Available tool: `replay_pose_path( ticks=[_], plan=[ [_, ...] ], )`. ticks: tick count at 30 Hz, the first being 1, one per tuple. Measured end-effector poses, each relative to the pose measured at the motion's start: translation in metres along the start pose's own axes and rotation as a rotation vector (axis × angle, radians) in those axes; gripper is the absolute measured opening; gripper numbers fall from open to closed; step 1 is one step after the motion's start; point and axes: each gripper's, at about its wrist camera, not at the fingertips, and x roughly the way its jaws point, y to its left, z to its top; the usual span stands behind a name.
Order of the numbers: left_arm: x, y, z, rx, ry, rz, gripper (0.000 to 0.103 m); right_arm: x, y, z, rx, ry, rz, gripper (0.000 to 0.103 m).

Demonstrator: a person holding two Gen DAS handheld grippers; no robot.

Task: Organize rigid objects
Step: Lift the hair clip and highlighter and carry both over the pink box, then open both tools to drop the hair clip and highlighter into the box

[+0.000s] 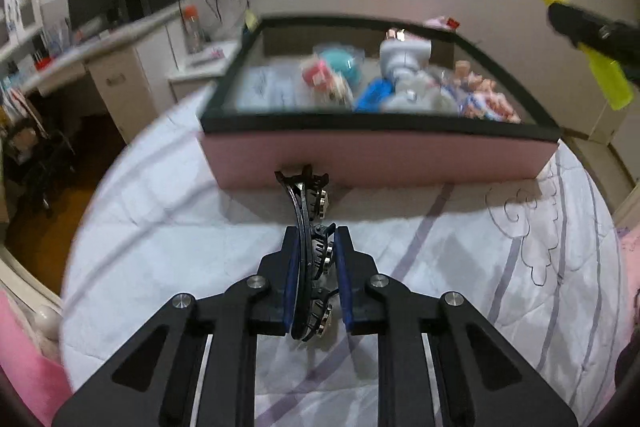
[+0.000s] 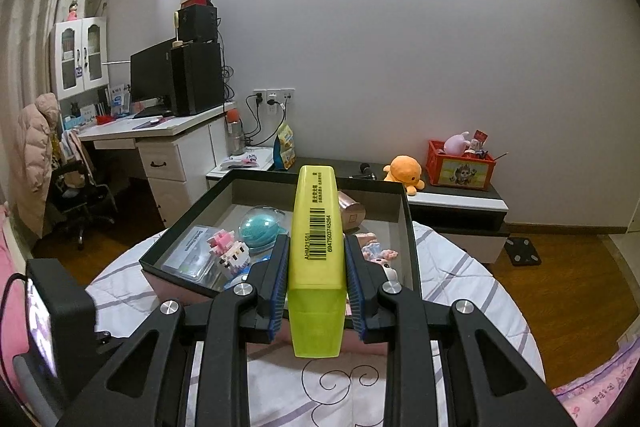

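Note:
My left gripper [image 1: 316,235] is shut on a black hair clip [image 1: 308,227] with metal studs, held above the bed just in front of the pink box [image 1: 380,159]. The box has a black rim and holds several toys and small items. My right gripper [image 2: 317,247] is shut on a yellow highlighter [image 2: 318,223], held above the near side of the same box [image 2: 408,227]. The right gripper with the highlighter also shows in the left wrist view [image 1: 600,35], up at the right.
The box sits on a white quilt with purple stripes [image 1: 460,267]. A white desk with a monitor [image 2: 152,75] stands at the left. A low cabinet [image 2: 460,203] with an orange plush and a red crate is behind the bed.

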Motion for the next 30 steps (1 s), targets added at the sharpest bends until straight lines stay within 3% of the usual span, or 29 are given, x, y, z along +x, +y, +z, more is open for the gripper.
replay_pose_path(
  ticks=[7,13,20,28,30],
  plan=[
    [-0.046,0.006,0.025,0.02,-0.133,-0.023,0.017,0.002,-0.001,0.003,0.0,-0.001,-0.001,0.027],
    [-0.04,-0.002,0.073,0.088,-0.19,-0.035,0.017,0.017,0.001,0.009,-0.012,0.017,-0.004,0.027],
    [0.023,-0.021,0.117,0.156,-0.122,-0.066,0.017,0.067,-0.001,0.007,-0.027,0.111,-0.021,0.027],
    [0.059,-0.029,0.125,0.176,-0.096,-0.077,0.019,0.102,-0.008,0.0,-0.014,0.159,-0.013,0.028],
    [0.059,-0.03,0.125,0.18,-0.1,-0.059,0.027,0.101,-0.008,0.001,-0.009,0.152,-0.011,0.028]
  ],
)
